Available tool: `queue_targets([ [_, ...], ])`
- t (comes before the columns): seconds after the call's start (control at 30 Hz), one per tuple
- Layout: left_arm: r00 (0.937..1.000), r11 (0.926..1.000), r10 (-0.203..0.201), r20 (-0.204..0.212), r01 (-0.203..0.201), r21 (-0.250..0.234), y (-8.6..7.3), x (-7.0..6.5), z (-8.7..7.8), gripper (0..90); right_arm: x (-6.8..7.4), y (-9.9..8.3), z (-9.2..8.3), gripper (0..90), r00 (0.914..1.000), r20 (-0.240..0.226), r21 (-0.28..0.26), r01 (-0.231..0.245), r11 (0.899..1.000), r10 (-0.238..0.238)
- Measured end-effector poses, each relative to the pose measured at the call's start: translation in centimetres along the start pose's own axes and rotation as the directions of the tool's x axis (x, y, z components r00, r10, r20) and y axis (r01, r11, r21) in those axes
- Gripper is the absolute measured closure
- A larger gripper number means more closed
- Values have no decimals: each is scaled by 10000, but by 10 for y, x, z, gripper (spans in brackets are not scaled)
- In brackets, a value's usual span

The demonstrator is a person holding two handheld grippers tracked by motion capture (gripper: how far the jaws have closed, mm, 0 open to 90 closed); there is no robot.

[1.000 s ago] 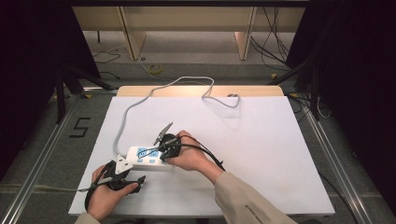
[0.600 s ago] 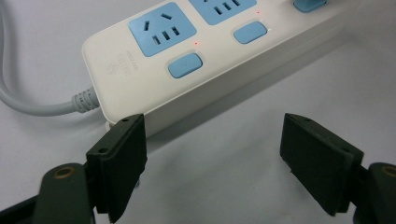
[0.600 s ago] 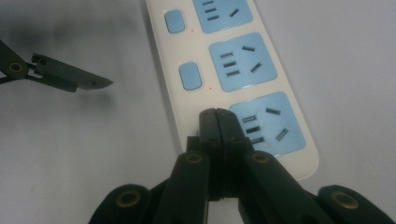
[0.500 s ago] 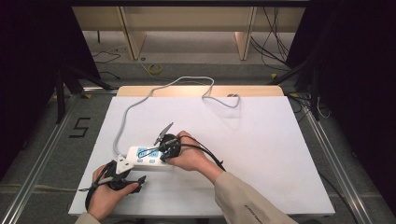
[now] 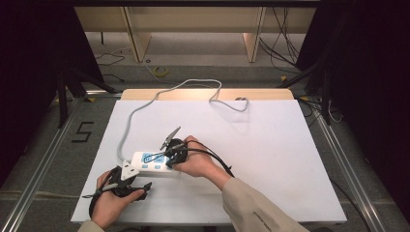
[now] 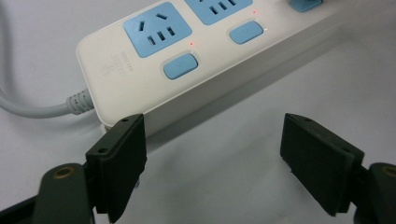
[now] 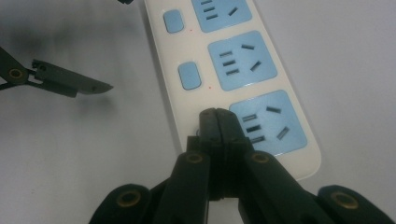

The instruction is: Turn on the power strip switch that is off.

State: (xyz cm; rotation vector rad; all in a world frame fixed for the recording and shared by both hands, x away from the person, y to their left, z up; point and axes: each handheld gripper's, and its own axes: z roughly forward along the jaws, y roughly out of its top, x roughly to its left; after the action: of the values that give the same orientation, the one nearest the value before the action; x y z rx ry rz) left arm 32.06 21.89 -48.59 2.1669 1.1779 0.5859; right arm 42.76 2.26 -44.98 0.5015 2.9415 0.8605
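We note a white-topped table [image 5: 270, 145] with a bare wooden strip along its far edge, standing on grey carpeted floor [image 5: 43, 145] that carries a black "5" mark [image 5: 82, 131] at left. Black curtains [image 5: 34, 58] flank both sides. Beyond the table stand pale wooden furniture legs [image 5: 138, 36] and loose floor cables [image 5: 285, 34].

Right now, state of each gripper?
Left gripper: open, holding nothing, jaws apart at the cord end of the power strip.
Right gripper: closed, holding nothing, tips on the strip beside its end socket.
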Motion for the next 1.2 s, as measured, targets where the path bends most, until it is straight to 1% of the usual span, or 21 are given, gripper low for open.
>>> queue_targets([
  [0.3, 10000, 10000, 13, 12, -13, 7, 0, 0, 0, 226, 2, 1, 0, 900, 9999, 159, 78, -35, 10000, 34],
  [0.7, 10000, 10000, 1, 29, -1, -7, 0, 0, 0, 226, 3, 2, 0, 900, 9998, 192, 152, -46, 9999, 43],
  [0.83, 10000, 9999, 47, 62, -48, 94, -1, 0, 0, 227, 5, 2, 0, 900, 9994, 359, 143, -33, 9999, 28],
  [0.9, 10000, 10000, -6, 53, 6, 59, -1, 0, 0, 227, 6, 2, 0, 900, 9992, 389, 185, -52, 9998, 45],
  [1.13, 10000, 10000, -10, 83, 9, 96, -2, 0, 1, 227, 4, 0, -1, 900, 9991, 318, -82, -294, 9995, 296],
  [1.17, 10000, 10000, -20, 86, 19, 91, -2, 0, 1, 227, 4, 0, -1, 900, 9990, 403, -4, -177, 9998, 177],
  [1.2, 10000, 10000, -15, 91, 14, 90, -2, 1, 0, 227, 4, 0, -2, 900, 9991, 369, -84, -226, 9997, 229],
])
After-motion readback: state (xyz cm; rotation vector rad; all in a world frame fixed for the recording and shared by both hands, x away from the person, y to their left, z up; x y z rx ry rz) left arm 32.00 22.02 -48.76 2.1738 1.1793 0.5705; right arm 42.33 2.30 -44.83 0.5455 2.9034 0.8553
